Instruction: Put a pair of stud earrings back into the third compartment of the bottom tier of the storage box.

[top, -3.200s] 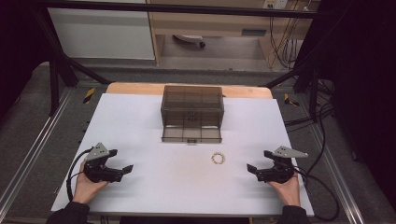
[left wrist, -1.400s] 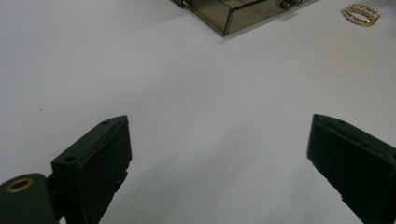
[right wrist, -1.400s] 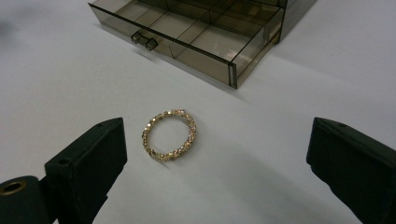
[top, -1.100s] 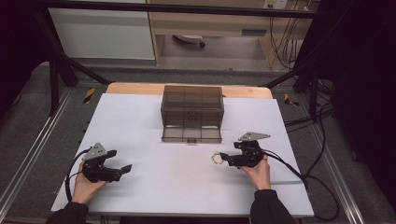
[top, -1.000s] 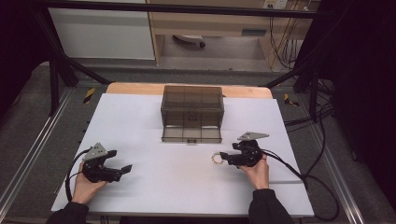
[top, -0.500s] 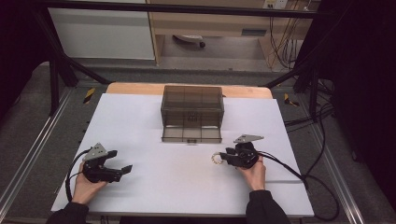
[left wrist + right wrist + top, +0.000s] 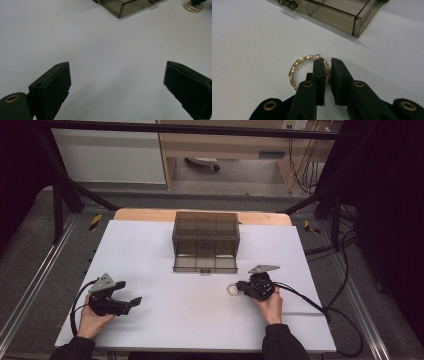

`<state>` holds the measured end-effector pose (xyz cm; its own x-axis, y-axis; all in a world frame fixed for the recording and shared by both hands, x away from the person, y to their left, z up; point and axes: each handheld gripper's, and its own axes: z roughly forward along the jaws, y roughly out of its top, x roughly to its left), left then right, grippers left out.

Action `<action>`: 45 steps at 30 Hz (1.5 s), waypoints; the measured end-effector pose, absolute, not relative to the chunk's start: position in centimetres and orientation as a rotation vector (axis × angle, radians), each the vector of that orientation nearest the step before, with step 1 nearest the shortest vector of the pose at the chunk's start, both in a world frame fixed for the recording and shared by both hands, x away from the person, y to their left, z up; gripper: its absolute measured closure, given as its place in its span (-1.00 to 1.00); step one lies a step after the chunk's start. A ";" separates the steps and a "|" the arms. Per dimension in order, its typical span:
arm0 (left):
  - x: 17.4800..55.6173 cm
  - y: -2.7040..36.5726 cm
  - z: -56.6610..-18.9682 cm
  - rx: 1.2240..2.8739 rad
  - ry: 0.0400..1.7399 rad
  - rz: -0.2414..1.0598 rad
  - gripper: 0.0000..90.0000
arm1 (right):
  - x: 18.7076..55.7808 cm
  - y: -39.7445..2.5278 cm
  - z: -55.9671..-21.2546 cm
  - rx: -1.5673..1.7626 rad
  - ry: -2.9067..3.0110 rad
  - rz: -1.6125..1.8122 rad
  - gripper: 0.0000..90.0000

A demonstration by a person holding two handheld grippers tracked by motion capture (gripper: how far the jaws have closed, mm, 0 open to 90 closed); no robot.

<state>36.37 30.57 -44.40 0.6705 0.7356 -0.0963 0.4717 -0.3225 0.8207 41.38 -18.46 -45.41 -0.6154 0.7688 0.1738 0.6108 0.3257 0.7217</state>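
Note:
A gold beaded bracelet [image 7: 231, 290] lies on the white table sheet [image 7: 165, 325], in front of the smoky plastic drawer box [image 7: 206, 234]. My right gripper [image 7: 240, 288] is shut on it. In the right gripper view the two jaws pinch the right side of the bracelet [image 7: 293, 71], and the right gripper [image 7: 327, 62] rests low over the sheet. My left gripper [image 7: 134, 301] sits near the front left of the table, open with nothing between its fingers [image 7: 53, 86]. The bracelet [image 7: 192, 6] also appears far off in the left gripper view.
The box's bottom drawer [image 7: 205, 264] is pulled out toward me, with its divided tray [image 7: 337, 13] just beyond the bracelet. Cables [image 7: 320, 307] trail from the right gripper across the sheet's right side. Dark frame rails [image 7: 60, 205] flank the table.
My right gripper moved from the front right edge in to the bracelet and shut on its right side. The left gripper stayed where it was.

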 end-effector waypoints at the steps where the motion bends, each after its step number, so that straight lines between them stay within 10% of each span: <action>1: 36.4 30.6 -44.4 1.983 0.936 0.370 -0.84 | 41.3 -18.5 -45.4 1.267 2.385 1.169 0.88; 45: 36.4 30.5 -44.5 1.994 0.937 0.370 -0.84 | 41.7 -17.6 -40.9 1.246 2.300 1.252 0.93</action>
<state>36.40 30.54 -44.53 0.6712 0.7356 -0.0917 0.4743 -0.3311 0.8157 41.71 -17.58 -40.90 -0.6073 0.7748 0.1758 0.5681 0.2689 0.7778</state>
